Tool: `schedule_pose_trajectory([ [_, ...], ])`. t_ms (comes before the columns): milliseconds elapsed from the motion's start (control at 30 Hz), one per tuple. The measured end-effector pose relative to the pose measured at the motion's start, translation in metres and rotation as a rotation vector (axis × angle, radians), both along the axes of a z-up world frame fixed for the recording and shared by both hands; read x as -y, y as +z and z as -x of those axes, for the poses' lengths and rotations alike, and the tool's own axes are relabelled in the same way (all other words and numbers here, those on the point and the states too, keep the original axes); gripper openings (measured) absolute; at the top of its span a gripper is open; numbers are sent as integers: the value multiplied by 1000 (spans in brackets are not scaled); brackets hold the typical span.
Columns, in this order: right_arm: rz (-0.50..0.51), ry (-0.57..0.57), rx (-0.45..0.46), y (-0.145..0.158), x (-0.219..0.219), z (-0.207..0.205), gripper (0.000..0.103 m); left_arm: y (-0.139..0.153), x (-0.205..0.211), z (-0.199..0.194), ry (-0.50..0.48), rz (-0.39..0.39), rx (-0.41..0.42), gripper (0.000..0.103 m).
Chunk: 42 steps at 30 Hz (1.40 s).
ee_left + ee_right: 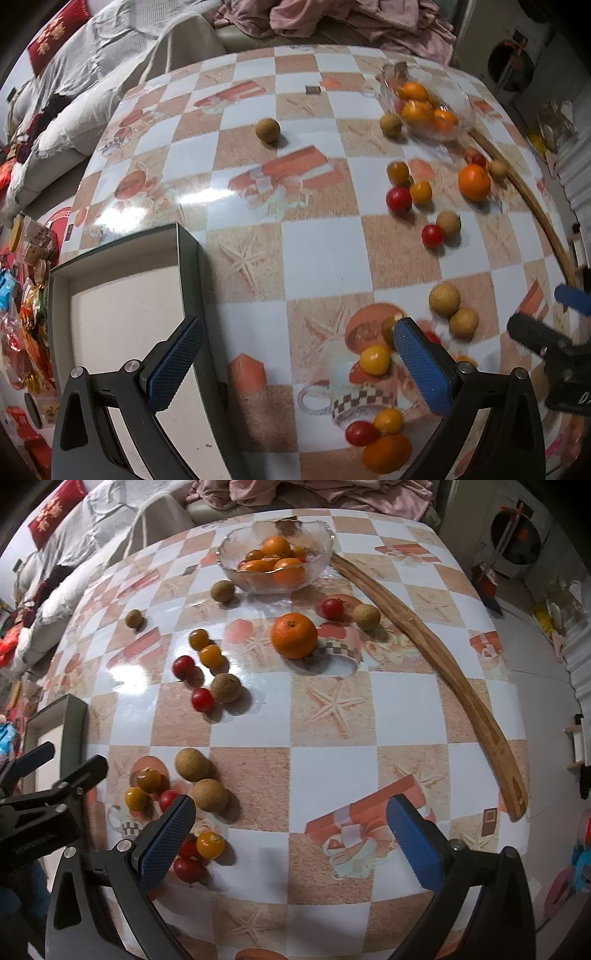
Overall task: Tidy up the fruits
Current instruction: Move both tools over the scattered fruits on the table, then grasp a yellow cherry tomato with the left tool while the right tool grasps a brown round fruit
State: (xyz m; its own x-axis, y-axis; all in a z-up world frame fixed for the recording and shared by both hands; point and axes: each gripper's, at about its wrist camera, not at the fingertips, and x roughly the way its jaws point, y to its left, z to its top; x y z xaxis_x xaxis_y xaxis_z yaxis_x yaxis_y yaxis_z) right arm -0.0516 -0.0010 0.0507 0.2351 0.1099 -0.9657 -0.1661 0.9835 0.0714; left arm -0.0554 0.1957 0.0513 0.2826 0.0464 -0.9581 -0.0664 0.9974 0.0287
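Observation:
Small fruits lie scattered on the checkered table: red and yellow cherry tomatoes, brown longans, and one loose mandarin [294, 635]. A glass bowl [236, 542] at the far side holds mandarins and small tomatoes. My left gripper [299, 343] is open with nothing between its fingers, low over the table beside a yellow tomato [374, 359]; a dark-rimmed box [184, 251] sits under its left finger. My right gripper [290, 821] is open and empty above bare tablecloth, with two longans [209, 794] and several tomatoes at its left finger.
A long wooden strip [436, 653] curves along the table's right side. A sofa with grey covers, a red cushion [61, 33] and pink cloth lies beyond the far edge. Snack packets [22, 332] crowd the floor at the left.

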Motion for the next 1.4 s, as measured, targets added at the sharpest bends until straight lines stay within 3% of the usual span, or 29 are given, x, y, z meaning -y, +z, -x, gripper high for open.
schedule_pose_trajectory([
  [333, -48, 18, -34, -10, -8, 3, 102, -12, 9, 22, -72, 26, -5, 100],
  [400, -58, 22, -44, -12, -9, 3, 99, -14, 10, 24, -91, 24, -10, 86],
  [533, -73, 37, -66, -16, -13, 4, 93, -20, 14, 23, -115, 36, -36, 86],
  [667, -104, 45, -92, -22, -19, 3, 80, -23, 22, 23, -145, 30, -29, 86],
  [700, -114, 48, -101, -24, -20, 2, 76, -24, 24, 23, -148, 32, -31, 83],
  [733, -124, 52, -111, -26, -22, 1, 74, -26, 26, 23, -154, 37, -34, 72],
  [767, -131, 56, -121, -28, -24, 0, 69, -28, 27, 22, -162, 43, -46, 68],
  [900, -158, 73, -156, -37, -29, -2, 52, -34, 28, 20, -152, 65, -64, 67],
  [967, -159, 81, -154, -38, -32, -3, 52, -35, 29, 20, -152, 63, -64, 67],
  [1000, -158, 88, -152, -38, -33, -3, 52, -36, 29, 20, -152, 65, -65, 60],
  [1067, -156, 100, -149, -38, -36, -6, 51, -35, 29, 19, -153, 53, -64, 59],
  [1133, -147, 109, -146, -38, -39, -7, 46, -35, 28, 19, -148, 49, -58, 49],
  [1200, -145, 116, -151, -39, -39, -7, 29, -34, 28, 18, -144, 60, -56, 41],
  [1267, -140, 122, -151, -39, -42, -7, 29, -32, 30, 19, -150, 88, -49, 25],
  [1400, -129, 128, -144, -39, -44, -4, 29, -30, 31, 21, -136, 101, -39, 23],
])
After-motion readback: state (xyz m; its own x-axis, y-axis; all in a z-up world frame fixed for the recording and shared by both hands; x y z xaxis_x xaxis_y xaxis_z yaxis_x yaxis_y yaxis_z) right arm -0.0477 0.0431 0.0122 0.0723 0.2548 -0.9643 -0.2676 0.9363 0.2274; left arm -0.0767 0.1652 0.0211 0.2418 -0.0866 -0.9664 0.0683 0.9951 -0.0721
